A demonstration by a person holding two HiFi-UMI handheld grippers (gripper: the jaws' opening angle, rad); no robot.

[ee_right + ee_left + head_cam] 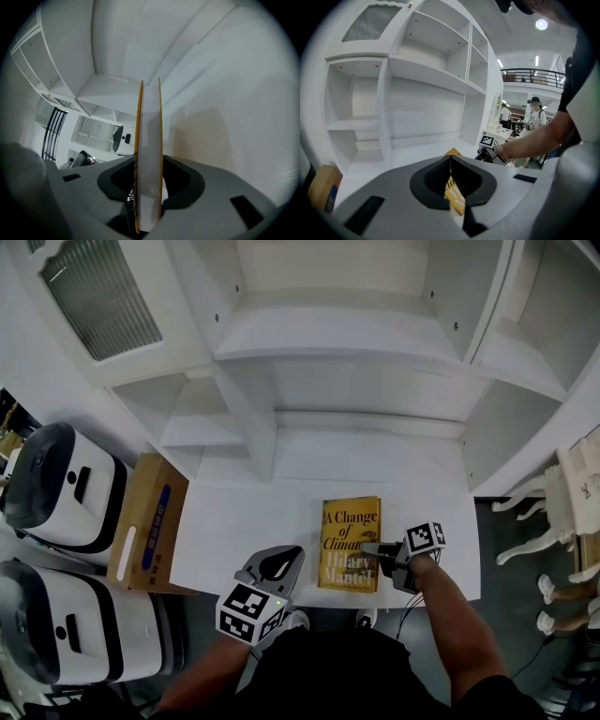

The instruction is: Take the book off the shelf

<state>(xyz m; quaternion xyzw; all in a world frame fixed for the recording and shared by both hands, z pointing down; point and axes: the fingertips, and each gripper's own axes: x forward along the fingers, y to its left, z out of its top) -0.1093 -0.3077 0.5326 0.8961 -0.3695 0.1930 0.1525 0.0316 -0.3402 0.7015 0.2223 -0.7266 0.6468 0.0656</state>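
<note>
A yellow book (349, 542) titled "A Change of Climate" lies flat on the white counter (244, 521) in front of the empty white shelf unit (328, 343). My right gripper (372, 550) is shut on the book's right edge. In the right gripper view the book (150, 140) stands edge-on between the jaws, its white page block and yellow covers showing. My left gripper (278, 562) hovers over the counter's front edge, left of the book, shut and empty. Past its closed jaws the left gripper view shows part of the book (454, 197) and the right gripper (486, 151).
A cardboard box (145, 521) sits left of the counter, with two white appliances (66, 488) (56, 634) beside it. White chairs (562, 512) stand at the right. A person (533, 117) stands in the background of the left gripper view.
</note>
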